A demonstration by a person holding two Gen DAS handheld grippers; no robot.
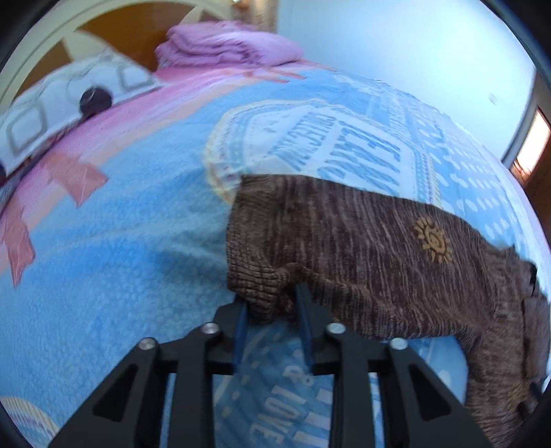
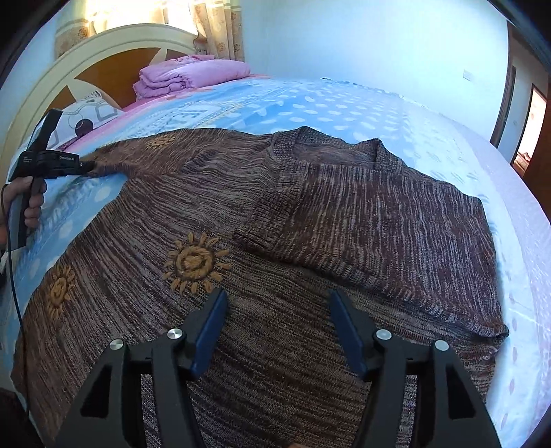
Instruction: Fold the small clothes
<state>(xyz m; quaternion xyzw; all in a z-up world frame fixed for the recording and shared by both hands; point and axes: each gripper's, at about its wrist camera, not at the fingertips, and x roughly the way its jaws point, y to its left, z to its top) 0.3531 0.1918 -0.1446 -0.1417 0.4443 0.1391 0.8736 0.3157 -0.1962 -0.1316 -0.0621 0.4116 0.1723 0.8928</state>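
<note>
Sweater (image 1: 396, 262) cuff pinched in left gripper (image 1: 272, 306) in left wrist view: brown marled knit, ribbed cuff bunched between the two blue pads (image 1: 241, 327), both pads pressing on the fabric, so this tool is clamped on the sleeve end; sleeve runs off to the right across the blue printed bedspread (image 1: 120, 224), one embroidered yellow sun (image 1: 433, 241) on it; frame slightly blurred; behind, folded purple quilt (image 1: 227, 44) by the headboard (image 1: 113, 31), patterned pillow (image 1: 69, 103) at left. Right wrist view: same sweater (image 2: 292, 213) spread flat on the bedspread (image 2: 344, 110), neckline toward the far side, right sleeve folded in across the chest, suns stitched on the near left part, biggest sun (image 2: 194, 263) just ahead of the left pad; right gripper (image 2: 277, 310) hovers low over the lower body of the sweater, blue pads (image 2: 211, 327) set well apart, nothing between them, not gripping, whether tips touch the knit cannot tell; at far left a hand (image 2: 31, 203) holds the left gripper (image 2: 87, 168) by its handle, its tip at the end of the outstretched left sleeve, cable hanging below; purple quilt (image 2: 193, 77) and pillow (image 2: 89, 117) against headboard (image 2: 86, 58), curtains (image 2: 217, 31) behind, doorway at right edge
</note>
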